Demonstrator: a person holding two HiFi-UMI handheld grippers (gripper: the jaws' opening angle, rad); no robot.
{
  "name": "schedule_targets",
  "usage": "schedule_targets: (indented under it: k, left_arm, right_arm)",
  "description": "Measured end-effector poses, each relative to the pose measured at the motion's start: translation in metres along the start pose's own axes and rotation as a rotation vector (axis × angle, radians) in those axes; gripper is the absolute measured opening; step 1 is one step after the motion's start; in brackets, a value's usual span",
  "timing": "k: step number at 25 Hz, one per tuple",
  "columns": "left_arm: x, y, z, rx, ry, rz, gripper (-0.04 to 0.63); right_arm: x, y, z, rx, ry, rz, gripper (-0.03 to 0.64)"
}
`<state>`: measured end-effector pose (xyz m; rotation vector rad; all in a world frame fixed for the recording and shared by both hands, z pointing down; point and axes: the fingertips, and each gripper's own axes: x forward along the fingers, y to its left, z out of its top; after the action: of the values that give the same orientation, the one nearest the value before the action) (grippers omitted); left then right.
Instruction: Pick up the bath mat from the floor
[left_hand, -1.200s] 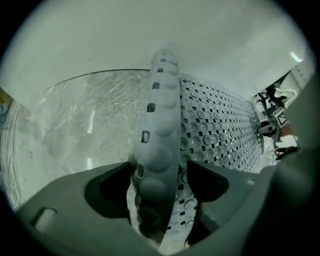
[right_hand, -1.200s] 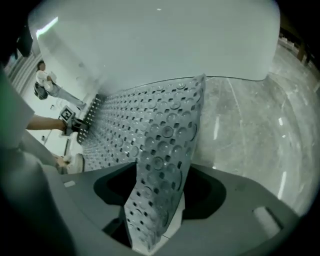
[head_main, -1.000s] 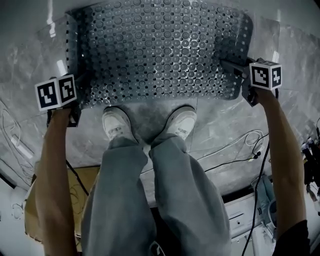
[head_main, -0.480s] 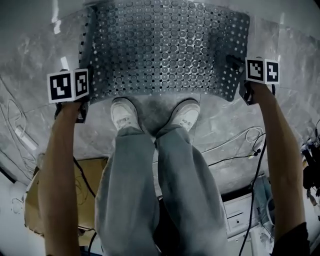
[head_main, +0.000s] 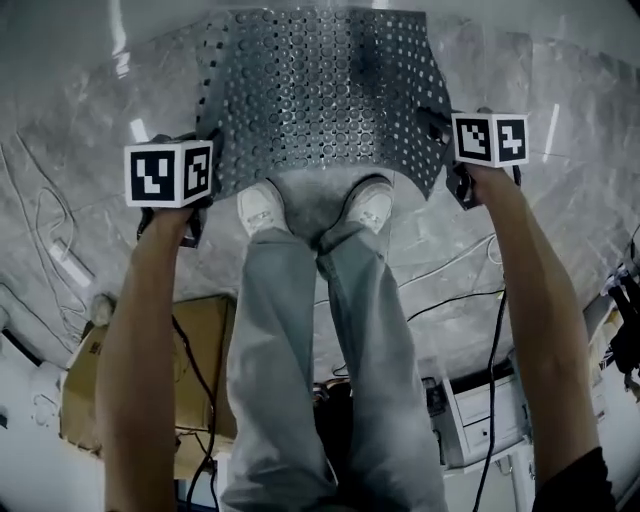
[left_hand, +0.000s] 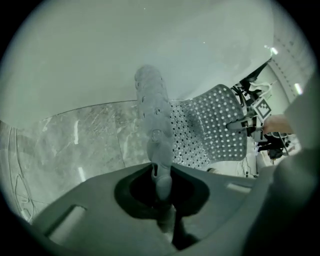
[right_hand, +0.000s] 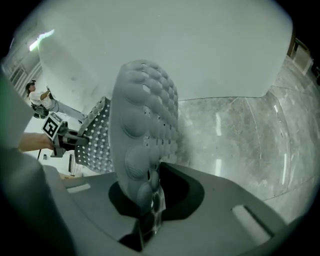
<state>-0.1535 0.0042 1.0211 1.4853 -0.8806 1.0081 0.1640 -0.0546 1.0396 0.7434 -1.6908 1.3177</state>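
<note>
Marble floor (head_main: 560, 130), grey and veined, with cables (head_main: 460, 280) strewn behind the shoes (head_main: 265, 210). Bath mat (head_main: 320, 100) spread ahead of the shoes, near edge raised and overlapping the toes in the head view. Far edge beyond; contact with the floor not determinable.

Left tongs (left_hand: 160, 172) left of the shoes, pinched shut on the mat's near left corner, rubber rising straight out of the jaws. Right tongs (right_hand: 149, 197) right of the shoes, jaws just closed, clamped on the near right corner, suction cups facing the camera.

Long axis of mat running tongs to tongs, across the shoes; sheet sagging between the two grips. Neither hand nearer: both level, one per corner.

Judgement: next move a matched straight lift, both hands together; otherwise uneven hang and possible slip from one grip.
</note>
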Motion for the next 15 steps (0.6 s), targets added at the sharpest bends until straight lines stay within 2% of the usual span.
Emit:
schedule_targets:
  k: [9, 12, 15]
  left_arm:
    - [-0.059, -0.066, 0.013, 0.095, -0.019, -0.086, 0.019]
    - [-0.081, -0.091, 0.016, 0.092, -0.04, -0.099, 0.02]
    - [-0.106, -0.114, 0.021, 0.057, -0.075, -0.119, 0.02]
  right_arm:
    - [-0.052, 0.06, -0.003, 0.061, -0.022, 0.054, 0.021]
    - [-0.081, 0.077, -0.008, 0.109, -0.044, 0.065, 0.021]
    - [-0.115, 0.088, -0.009, 0.164, -0.089, 0.072, 0.021]
